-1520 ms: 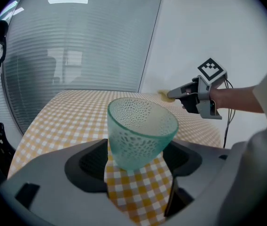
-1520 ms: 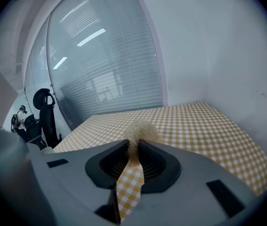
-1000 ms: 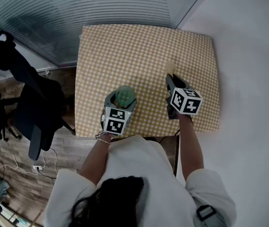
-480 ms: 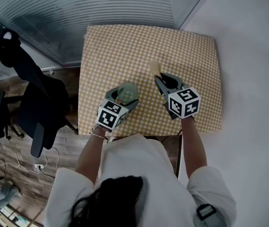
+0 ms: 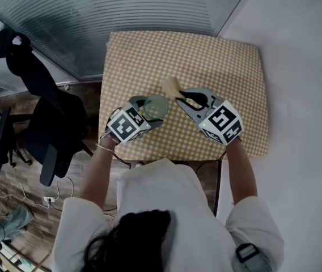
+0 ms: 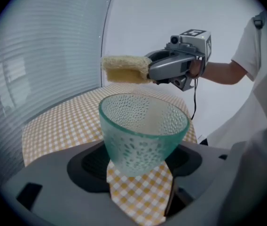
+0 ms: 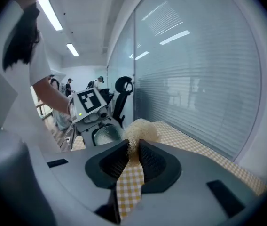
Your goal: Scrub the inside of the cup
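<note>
1. Two hand-held grippers meet over the near half of the yellow-and-white checked worktop [image 5: 206, 61], one in each of the person's hands.
2. The left hand-held gripper [image 5: 149, 113] is clamped on a pale green, dimpled glass cup [image 5: 156, 105]. In the left gripper view its jaws press the cup's lower wall from both sides.
3. The cup stands roughly upright in that grip, its open mouth facing up. The checked cloth shows below its base.
4. The right hand-held gripper [image 5: 181, 101] is closed on a pale yellow, fibrous sponge [image 5: 170, 87]. In the right gripper view the jaws stand nearly together and pinch one end of it.
5. Seen from the left gripper view, the sponge sticks out level from the right jaws. It sits above and beyond the cup's far rim, near it but not touching and not inside.
6. In the head view the sponge lies just beside the cup, on the right-hand side.
7. A black office chair [image 5: 42, 123] stands off the worktop's left edge, on the wooden floor [image 5: 13, 203].
</note>
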`<state>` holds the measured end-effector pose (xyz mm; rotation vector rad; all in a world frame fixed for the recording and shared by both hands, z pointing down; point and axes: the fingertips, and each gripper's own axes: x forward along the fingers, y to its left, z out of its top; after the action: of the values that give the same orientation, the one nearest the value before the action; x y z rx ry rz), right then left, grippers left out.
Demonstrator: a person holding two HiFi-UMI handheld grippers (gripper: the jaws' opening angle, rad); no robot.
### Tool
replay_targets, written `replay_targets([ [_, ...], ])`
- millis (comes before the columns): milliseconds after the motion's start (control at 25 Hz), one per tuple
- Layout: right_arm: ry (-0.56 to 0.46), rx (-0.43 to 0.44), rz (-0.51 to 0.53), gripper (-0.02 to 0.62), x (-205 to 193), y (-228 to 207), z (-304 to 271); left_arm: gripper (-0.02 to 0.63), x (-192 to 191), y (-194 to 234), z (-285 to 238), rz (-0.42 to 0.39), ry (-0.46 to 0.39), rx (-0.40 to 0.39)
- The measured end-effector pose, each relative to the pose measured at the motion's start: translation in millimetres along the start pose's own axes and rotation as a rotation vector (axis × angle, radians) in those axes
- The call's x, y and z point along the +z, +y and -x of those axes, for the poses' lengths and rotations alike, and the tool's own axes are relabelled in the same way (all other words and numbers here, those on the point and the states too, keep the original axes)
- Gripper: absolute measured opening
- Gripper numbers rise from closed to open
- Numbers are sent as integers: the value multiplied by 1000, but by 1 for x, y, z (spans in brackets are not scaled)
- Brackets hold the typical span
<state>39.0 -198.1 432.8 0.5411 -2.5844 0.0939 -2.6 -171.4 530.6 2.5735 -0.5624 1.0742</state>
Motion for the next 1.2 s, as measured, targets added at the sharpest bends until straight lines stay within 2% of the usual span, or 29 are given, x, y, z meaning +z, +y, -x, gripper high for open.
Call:
replay_targets([
  [200,106,63,248,75,6,30,2,353,-1,7,11,-182,112,-4],
  [480,273,137,539,75,-4,52,-6,353,-12,9,18,-304,249,-50],
  [680,348,217,623,75,-10,62,-13,353,-17,13,24,-386,334,-77],
  [840,355,241,661,75,-7,68,-12,353,-20,15,27,-411,373,-91],
  [1200,426,332,788,75,-9,81,-19,353,-20,5,26,-469,407,-169],
])
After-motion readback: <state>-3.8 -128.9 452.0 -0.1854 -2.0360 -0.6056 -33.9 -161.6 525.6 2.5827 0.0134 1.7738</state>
